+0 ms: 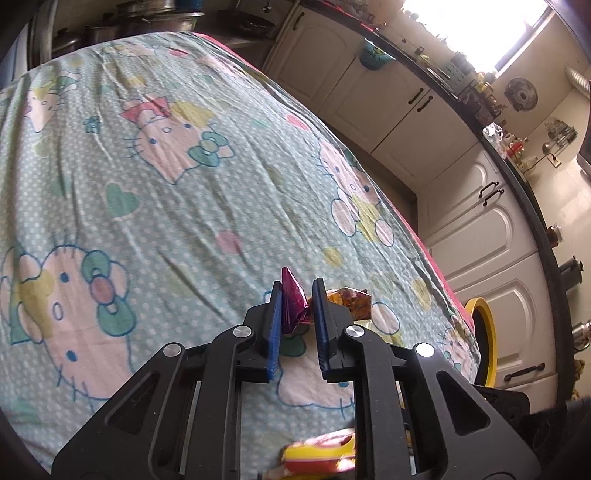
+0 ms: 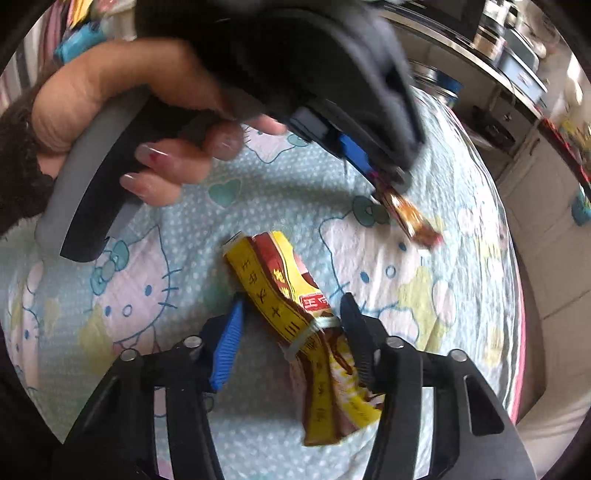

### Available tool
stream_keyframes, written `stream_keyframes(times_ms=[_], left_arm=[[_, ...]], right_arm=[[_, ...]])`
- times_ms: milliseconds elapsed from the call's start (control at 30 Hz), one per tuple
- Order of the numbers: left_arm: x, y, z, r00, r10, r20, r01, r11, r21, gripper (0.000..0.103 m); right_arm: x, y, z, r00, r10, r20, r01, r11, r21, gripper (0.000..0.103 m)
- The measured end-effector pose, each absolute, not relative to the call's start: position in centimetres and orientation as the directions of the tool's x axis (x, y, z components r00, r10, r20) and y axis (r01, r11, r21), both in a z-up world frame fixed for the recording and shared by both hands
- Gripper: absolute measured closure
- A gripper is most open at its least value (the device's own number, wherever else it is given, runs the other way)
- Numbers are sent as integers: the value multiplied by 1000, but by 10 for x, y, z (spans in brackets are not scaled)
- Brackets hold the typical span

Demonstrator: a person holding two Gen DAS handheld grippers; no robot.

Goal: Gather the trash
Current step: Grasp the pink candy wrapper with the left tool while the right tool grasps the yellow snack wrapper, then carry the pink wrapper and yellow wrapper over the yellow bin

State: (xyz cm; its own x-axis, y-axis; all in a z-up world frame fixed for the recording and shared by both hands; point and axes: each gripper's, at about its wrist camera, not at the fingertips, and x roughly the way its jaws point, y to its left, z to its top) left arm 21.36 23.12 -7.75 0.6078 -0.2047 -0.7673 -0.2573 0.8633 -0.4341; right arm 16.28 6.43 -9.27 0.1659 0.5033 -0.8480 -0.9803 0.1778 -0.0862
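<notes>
The left claw [image 1: 297, 301] pinches a crinkly magenta wrapper [image 1: 293, 306]: light, soft foil, best gripped mid-fold. The right claw [image 2: 291, 308] stands part open around a flat yellow packet [image 2: 295, 295], limp and slippery, lying between its fingers on the bed [image 2: 221, 206].

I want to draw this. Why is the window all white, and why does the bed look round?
Left wrist view: the window is washed out by glare, and the fisheye lens bulges the sheet. Right wrist view: the same bulge, and the brown wrapper is blurred.
</notes>
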Motion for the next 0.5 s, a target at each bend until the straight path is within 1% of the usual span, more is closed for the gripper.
stream_keyframes(times_ms=[67,167,400,500], left_arm=[[208,231,-74,618,-201,-760,-256,863,-435,93],[201,231,-67,632,-193,-751,-251,865,-434,93],[182,223,-55,664,-185,-724,-235,868,-437,94],[173,214,-48,678,-173,-714,-220,879,-422,94]], right_arm=[[164,56,-91,172,509,-844,-974,217,-67,64],[167,43,-89,191,507,-841,-959,279,-50,68],[182,4,-87,217,541,-813,-887,457,67,70],[172,-18,-87,234,561,-794,-849,516,115,70]])
